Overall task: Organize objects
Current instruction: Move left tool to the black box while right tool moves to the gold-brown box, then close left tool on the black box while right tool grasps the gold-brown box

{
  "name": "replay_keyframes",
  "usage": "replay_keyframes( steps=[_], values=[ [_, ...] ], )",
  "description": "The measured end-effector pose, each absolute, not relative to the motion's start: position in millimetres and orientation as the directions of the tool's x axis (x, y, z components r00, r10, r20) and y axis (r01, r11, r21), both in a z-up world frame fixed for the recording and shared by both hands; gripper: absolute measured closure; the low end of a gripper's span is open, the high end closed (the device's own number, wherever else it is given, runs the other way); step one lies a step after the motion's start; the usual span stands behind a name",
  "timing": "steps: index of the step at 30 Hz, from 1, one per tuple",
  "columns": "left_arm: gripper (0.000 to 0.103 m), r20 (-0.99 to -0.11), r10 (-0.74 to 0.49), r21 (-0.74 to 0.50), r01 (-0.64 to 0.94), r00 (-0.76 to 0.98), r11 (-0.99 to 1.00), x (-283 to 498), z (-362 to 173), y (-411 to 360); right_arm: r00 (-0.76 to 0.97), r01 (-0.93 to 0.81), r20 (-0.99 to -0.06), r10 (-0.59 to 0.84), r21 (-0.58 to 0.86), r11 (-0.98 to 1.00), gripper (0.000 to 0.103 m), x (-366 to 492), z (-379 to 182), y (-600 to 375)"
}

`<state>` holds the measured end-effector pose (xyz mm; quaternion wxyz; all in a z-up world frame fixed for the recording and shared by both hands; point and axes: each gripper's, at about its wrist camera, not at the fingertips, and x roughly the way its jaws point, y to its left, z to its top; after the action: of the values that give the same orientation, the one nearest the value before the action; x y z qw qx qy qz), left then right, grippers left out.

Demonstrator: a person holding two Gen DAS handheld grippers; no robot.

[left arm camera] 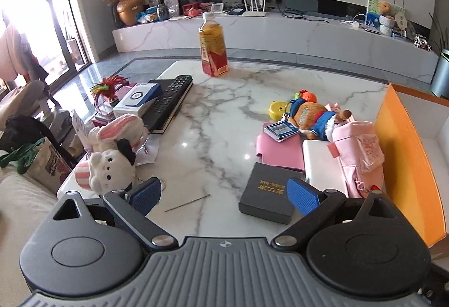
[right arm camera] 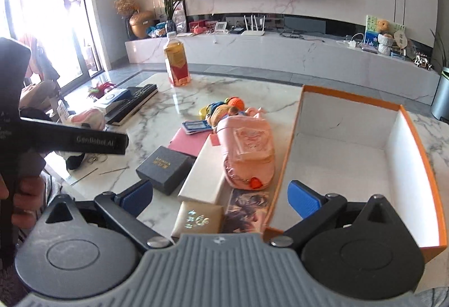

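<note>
An open orange box with a white inside (right arm camera: 350,155) stands at the table's right; its orange wall shows in the left wrist view (left arm camera: 407,166). Left of it lie a pink plush bag (right arm camera: 247,149), a white box (right arm camera: 207,178), a dark box with gold lettering (right arm camera: 165,168), a pink case (right arm camera: 186,142), a gold pouch (right arm camera: 197,220) and a plush doll (left arm camera: 311,117). My left gripper (left arm camera: 224,194) is open and empty, just short of the dark box (left arm camera: 266,199). My right gripper (right arm camera: 220,199) is open and empty above the gold pouch and the box's near corner.
A tea bottle (left arm camera: 213,50) stands at the far side of the marble table (left arm camera: 213,121). A remote on a black book (left arm camera: 168,102), a blue-white box (left arm camera: 139,99) and white plush rabbits (left arm camera: 112,155) crowd the left edge. A thin needle (left arm camera: 186,203) lies near my left gripper.
</note>
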<state>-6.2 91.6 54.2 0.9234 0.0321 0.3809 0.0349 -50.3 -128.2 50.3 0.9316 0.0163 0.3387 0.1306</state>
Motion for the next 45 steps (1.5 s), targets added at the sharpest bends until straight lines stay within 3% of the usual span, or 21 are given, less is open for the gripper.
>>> replay_keyframes(
  steps=[3,7,11,17,20,22,28,32,38,45],
  values=[
    [0.000,-0.713,0.065,0.080,-0.011,0.698,0.997,-4,52,95,0.728,-0.258,-0.591,0.347,0.233,0.938,0.001,-51,43,-116],
    [0.000,-0.744,0.024,0.092,0.066,0.667,0.994,9,44,90,0.671,-0.257,-0.685,0.283,0.142,0.956,0.001,-42,21,-90],
    [0.000,-0.789,0.011,0.130,0.150,0.614,0.980,32,23,84,0.630,-0.190,-0.736,0.247,0.162,0.968,0.001,-28,-2,-85],
    [0.000,-0.831,-0.069,0.114,0.291,0.552,0.950,52,2,71,0.634,-0.149,-0.756,0.165,0.090,0.985,0.003,-22,-26,-83],
    [0.000,-0.850,-0.092,0.101,0.331,0.520,0.938,57,-11,65,0.622,-0.111,-0.761,0.183,0.146,0.983,0.014,-17,-37,-88],
    [0.000,-0.858,-0.066,0.128,0.337,0.509,0.933,62,-19,60,0.611,-0.116,-0.765,0.203,0.168,0.979,0.024,-14,-43,-88],
    [0.000,-0.884,-0.044,0.135,0.346,0.464,0.928,77,-36,57,0.650,-0.139,-0.736,0.191,0.131,0.982,0.024,-7,-47,-79],
    [0.000,-0.888,0.007,0.184,0.341,0.460,0.922,84,-46,53,0.673,-0.150,-0.716,0.184,0.112,0.982,0.036,-9,-48,-79],
    [0.000,-0.906,0.033,0.182,0.316,0.422,0.931,95,-58,51,0.686,-0.172,-0.697,0.207,0.121,0.978,0.037,-9,-48,-83],
    [0.000,-0.930,-0.064,0.000,0.175,0.362,0.985,104,-65,71,0.711,-0.236,-0.661,0.240,0.096,0.967,0.042,-14,-46,-77]
  ],
)
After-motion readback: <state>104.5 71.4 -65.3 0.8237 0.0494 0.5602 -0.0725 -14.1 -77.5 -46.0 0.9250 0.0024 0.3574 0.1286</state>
